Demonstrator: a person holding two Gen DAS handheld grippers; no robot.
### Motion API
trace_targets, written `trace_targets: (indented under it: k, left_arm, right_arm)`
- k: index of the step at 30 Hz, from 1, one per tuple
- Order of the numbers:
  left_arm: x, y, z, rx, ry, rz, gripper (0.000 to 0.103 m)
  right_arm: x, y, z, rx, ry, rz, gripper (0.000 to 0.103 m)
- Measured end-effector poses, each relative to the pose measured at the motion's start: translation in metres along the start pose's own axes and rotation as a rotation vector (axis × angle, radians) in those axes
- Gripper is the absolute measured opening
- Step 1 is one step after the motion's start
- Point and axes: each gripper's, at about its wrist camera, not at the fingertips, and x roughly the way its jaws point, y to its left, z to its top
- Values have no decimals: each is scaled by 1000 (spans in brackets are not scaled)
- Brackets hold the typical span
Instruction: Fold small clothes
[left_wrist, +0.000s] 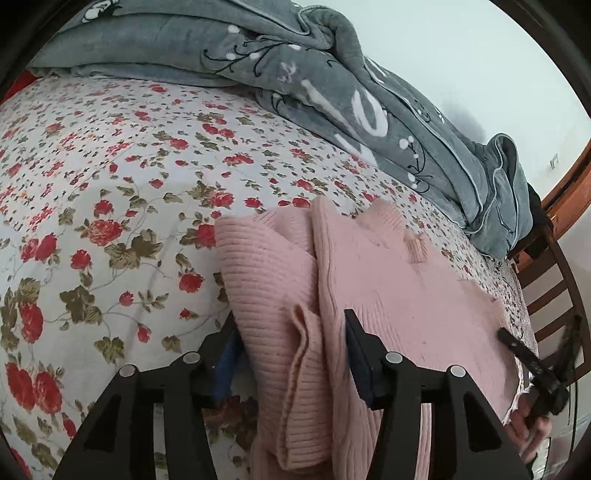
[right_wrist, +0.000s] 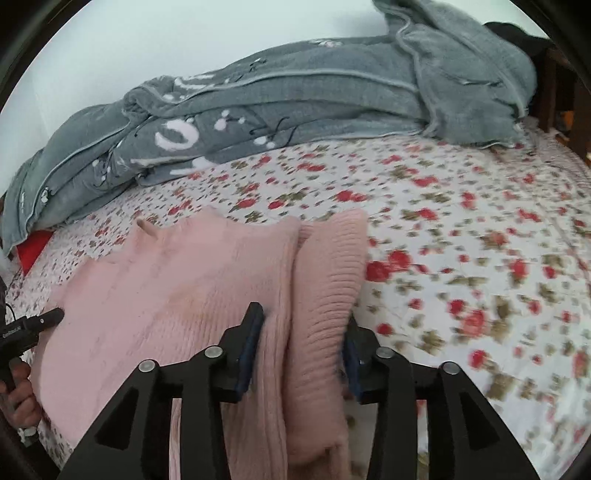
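Observation:
A small pink knitted sweater (left_wrist: 388, 280) lies on the flowered bed sheet (left_wrist: 110, 177), one sleeve folded over its side. My left gripper (left_wrist: 291, 332) straddles the sleeve and side edge, jaws wide apart, fabric between them. My right gripper (right_wrist: 303, 325) straddles the other side's folded sleeve of the sweater (right_wrist: 166, 295), jaws also apart around the fabric. The right gripper's tip shows at the right edge of the left wrist view (left_wrist: 517, 347); the left gripper's tip shows at the left edge of the right wrist view (right_wrist: 40, 321).
A rumpled grey blanket (left_wrist: 295, 74) lies along the far side of the bed, also in the right wrist view (right_wrist: 295, 99). A wooden chair (left_wrist: 554, 295) stands by the bed's edge. A red item (right_wrist: 33, 251) peeks out under the blanket.

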Motion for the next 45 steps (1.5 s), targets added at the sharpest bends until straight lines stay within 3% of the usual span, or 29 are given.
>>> trace_targets:
  k: [4,8,14,17,19,27,31,38,45]
  left_arm:
    - [5,-7,1,35,3,32,57]
    - [7,-15,1,71,4,67,58]
    - [10,-10,-5,106,-41,31,62]
    - [11,-11,-11,144,-80,28,63]
    - [10,-13,-11,155,-89,40,64]
    - [11,-11,-10,155,-113,13,67]
    - [11,-12,-11,155,-115,12,68]
    - [10,-10,-11,142,-121,-7,68]
    - [10,-9,-11,143,-121,-4,68]
  right_arm:
    - [-44,18,-8,-16,-95,4,48]
    - [-66,70,-18,-105,-144,55,52]
    - [-35,126,-47,-139,-69,164,52]
    - [-5,142,-63,-147,-13,140,53]
    - [-2,147,-65,-169,-36,115,53]
    - [4,155,-60,-167,6,33,53]
    - [-18,159,-81,-215,-15,-20,53]
    - [-41,153,-114,-279,-18,-14,52]
    - [-23,156,-89,-258,-34,-30,53]
